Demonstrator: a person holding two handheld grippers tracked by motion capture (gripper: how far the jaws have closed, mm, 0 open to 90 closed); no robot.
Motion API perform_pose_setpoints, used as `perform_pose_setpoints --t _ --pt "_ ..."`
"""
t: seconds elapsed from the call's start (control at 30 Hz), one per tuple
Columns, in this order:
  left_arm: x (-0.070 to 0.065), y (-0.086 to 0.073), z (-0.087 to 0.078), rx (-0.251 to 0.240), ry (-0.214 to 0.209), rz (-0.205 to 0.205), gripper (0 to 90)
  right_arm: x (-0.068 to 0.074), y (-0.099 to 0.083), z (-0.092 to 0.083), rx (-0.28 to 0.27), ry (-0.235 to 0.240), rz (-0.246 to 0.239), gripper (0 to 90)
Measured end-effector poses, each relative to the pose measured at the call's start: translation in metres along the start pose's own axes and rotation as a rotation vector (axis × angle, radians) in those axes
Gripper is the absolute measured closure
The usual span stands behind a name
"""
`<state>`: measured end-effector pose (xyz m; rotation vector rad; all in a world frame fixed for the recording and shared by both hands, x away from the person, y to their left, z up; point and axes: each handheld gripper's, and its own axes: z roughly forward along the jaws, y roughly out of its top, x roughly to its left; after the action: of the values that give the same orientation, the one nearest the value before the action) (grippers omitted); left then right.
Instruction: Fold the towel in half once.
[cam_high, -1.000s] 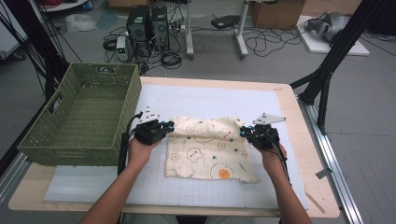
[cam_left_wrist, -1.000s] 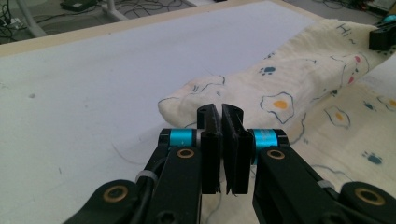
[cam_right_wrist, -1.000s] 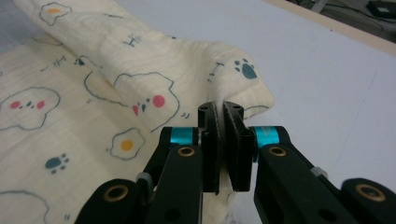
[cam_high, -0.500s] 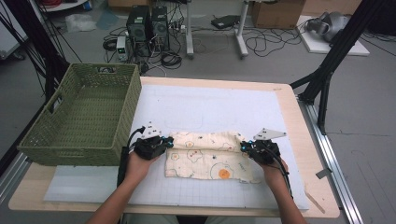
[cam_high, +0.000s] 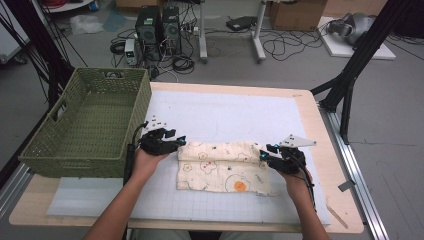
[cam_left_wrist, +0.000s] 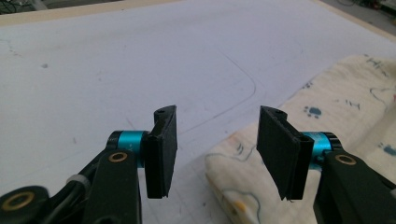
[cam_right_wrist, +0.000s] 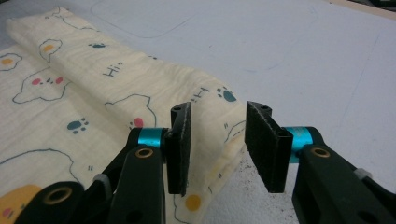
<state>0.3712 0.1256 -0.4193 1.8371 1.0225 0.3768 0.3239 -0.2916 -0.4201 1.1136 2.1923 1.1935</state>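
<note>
A cream cloth (cam_high: 220, 167) printed with little animals and eggs lies on the white mat (cam_high: 235, 115), its far edge doubled over in a thick fold. My left gripper (cam_high: 177, 142) sits at the cloth's far left corner and my right gripper (cam_high: 263, 152) at its far right corner. Both sets of jaws have just been opening. In the left gripper view my left gripper (cam_left_wrist: 218, 112) stands open over the cloth (cam_left_wrist: 243, 175) corner without pressing it. In the right gripper view my right gripper (cam_right_wrist: 219, 109) is open, with the cloth (cam_right_wrist: 93, 93) fold lying loose between the pads.
A green woven basket (cam_high: 85, 125) stands on the table's left side, close to my left hand. The wooden table edge (cam_high: 320, 135) runs along the right. Cables, computer cases and stands crowd the floor beyond the table.
Both grippers drew the cloth's far edge toward the person while shut on it. Now both have opened and let go, and the cloth rests folded on the mat.
</note>
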Motion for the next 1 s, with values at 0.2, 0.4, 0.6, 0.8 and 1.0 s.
perform_pose_setpoints --t 0.2,0.4,0.6,0.8,1.0 --pt "-0.001 -0.010 0.024 0.101 -0.008 0.003 52.8 0.000 -0.001 0.003 0.018 -0.001 0.000 55.3" --pt "-0.006 -0.012 0.022 0.094 -0.025 0.078 86.0 -0.006 -0.002 0.003 0.003 -0.014 0.051 47.5" --pt "-0.008 -0.009 0.009 0.023 -0.034 0.064 86.7 -0.020 0.007 0.011 -0.009 -0.024 0.143 39.2" --pt "-0.011 -0.007 0.005 0.005 -0.045 0.062 86.9 -0.020 0.016 0.044 0.075 0.053 0.185 35.1" --pt "-0.014 -0.007 -0.003 -0.021 -0.062 0.065 86.9 -0.015 0.019 0.055 0.110 0.071 0.095 86.2"
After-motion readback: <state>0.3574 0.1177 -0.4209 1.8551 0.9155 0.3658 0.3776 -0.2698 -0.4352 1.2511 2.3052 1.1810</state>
